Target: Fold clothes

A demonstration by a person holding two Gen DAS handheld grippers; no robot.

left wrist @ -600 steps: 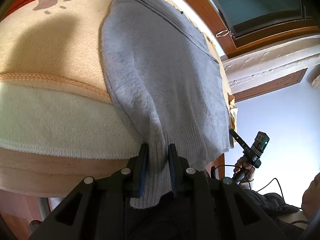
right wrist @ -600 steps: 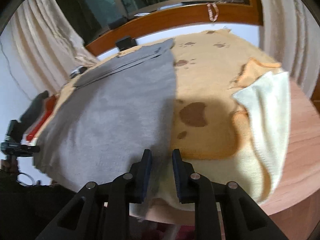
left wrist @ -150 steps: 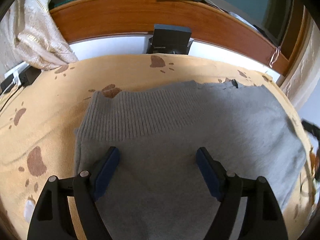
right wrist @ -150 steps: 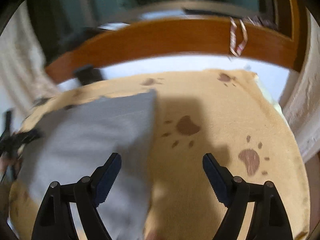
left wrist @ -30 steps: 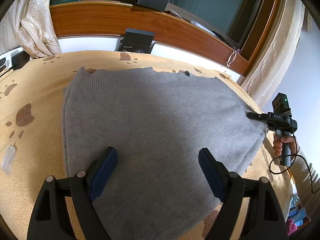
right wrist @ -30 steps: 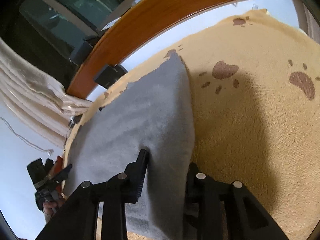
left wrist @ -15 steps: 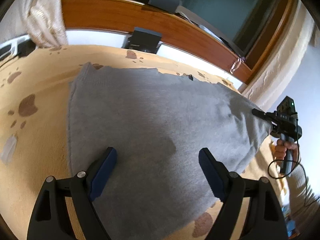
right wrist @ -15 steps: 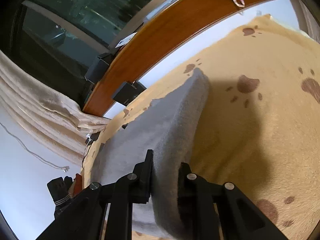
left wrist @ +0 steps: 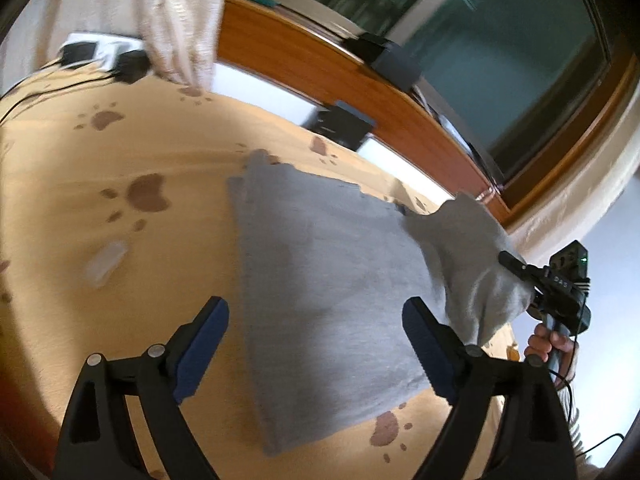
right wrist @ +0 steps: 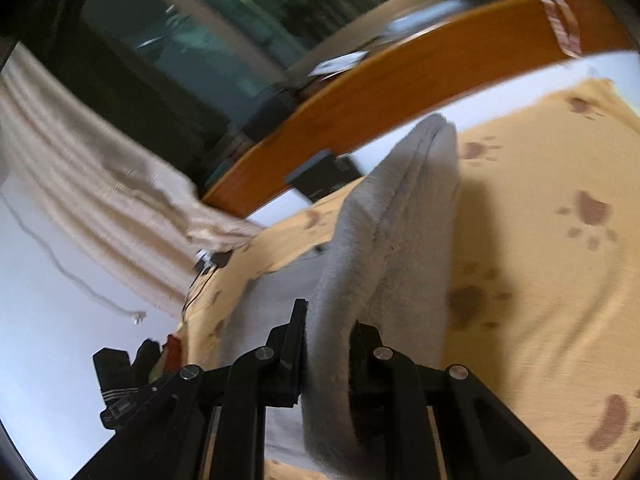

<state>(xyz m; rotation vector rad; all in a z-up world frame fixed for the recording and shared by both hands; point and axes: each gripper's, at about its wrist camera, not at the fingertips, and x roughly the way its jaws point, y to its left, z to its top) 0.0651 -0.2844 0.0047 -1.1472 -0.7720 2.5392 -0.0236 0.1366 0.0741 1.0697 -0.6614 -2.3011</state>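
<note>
Change: a second ago the sweater (left wrist: 332,300) lay flat across the blanket; its right edge is now lifted and peaked, and the left view has rolled.
Right gripper (right wrist: 326,344): fingers pinching a thick fold of the sweater's edge, cloth raised off the blanket toward the window.
Left gripper (left wrist: 316,344): jaws spread wide and opening, nothing between the pads, above the sweater's near part.
Sweater: grey knit, most of it flat on the blanket, right side hoisted.
Surface: tan blanket (left wrist: 120,248) with brown paw prints.
Room: wooden sill (left wrist: 320,76) under dark window glass; cream curtain (left wrist: 176,12) at left; small black box (left wrist: 340,122) by the sill; cables at blanket's far left corner.
Hand (left wrist: 550,346): grips right gripper's handle, at right edge.
</note>
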